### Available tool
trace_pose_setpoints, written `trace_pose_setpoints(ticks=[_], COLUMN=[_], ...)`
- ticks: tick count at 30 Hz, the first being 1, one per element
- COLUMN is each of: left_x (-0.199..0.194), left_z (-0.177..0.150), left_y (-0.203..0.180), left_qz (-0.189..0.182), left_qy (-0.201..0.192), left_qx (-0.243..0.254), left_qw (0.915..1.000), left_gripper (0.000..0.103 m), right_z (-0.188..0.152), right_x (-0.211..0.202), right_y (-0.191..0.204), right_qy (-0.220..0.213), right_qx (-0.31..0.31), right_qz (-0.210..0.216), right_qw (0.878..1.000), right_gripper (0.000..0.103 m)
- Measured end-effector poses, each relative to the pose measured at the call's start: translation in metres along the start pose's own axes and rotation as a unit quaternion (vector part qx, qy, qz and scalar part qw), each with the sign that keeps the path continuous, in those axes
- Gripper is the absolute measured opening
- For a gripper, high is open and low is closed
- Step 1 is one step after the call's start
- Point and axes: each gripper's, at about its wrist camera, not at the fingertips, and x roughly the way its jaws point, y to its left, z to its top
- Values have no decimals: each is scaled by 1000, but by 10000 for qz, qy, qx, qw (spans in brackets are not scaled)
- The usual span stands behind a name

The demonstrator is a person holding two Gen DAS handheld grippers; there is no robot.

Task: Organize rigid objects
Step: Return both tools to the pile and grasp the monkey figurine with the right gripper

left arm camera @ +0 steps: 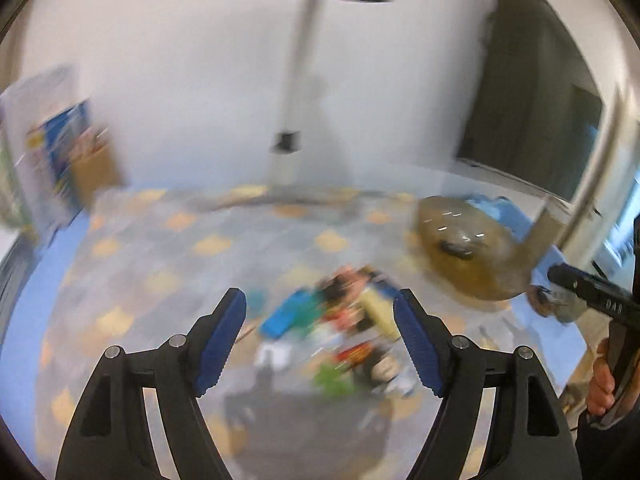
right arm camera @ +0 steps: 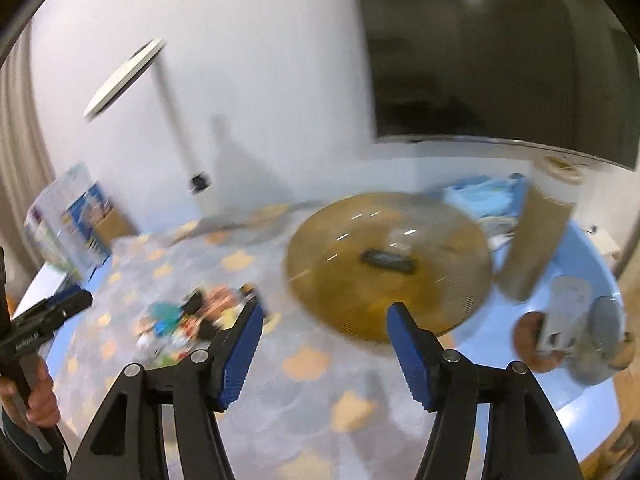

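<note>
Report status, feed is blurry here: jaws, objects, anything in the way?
Left gripper and right gripper open, empty. Small objects piled on mat; one dark item in brown bowl. Nothing blocking.

A heap of small toys (right arm camera: 192, 320) lies on the patterned mat (right arm camera: 312, 364) that covers the bench (right arm camera: 580, 392). To the right of the heap, a round basket (right arm camera: 388, 268) rests on the mat, with a flat remote-like thing (right arm camera: 388, 261) inside it. An upright cardboard tube (right arm camera: 536, 240) stands just right of the basket. Boxes (right arm camera: 76, 220) stand at the far left, against the wall, and a lamp pole (right arm camera: 176, 120) rises behind the mat.
</note>
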Motion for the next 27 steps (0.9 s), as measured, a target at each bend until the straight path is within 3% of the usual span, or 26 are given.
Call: trace_pose_setpoints(ticks=[7,9,12,15,19,27], left_x=[22,34,47,55,80,107], left_z=[-60,-71,-82,-79,-66,-59], left_y=[56,61,56,47,44,38], left_qz=[268,203,-199,-340,-251,-31], left_qy=[751,988,1279,1262,1318,1408], left_qx=[-498,-542,-458,-367,-403,-157], left_qw=[9956,9934,9905,9907,9901,9899], left_gripper=[75,75,75,75,74,70], right_z=[-50,-65,-80,-87,-91,-80], right_x=[60,78,93,101,113,140], right_y=[48,57,69,82,100,111], right_qy=[1024,1375,1695,1845,1956,1998], right_qx=[-103,-92,-122,-247,-511,-457], right_qz=[613,811,977,1136,1268,1425], right_qw=[9928,9871,9806,9759,9711,9683], right_gripper=[63,63,63,63,63,63])
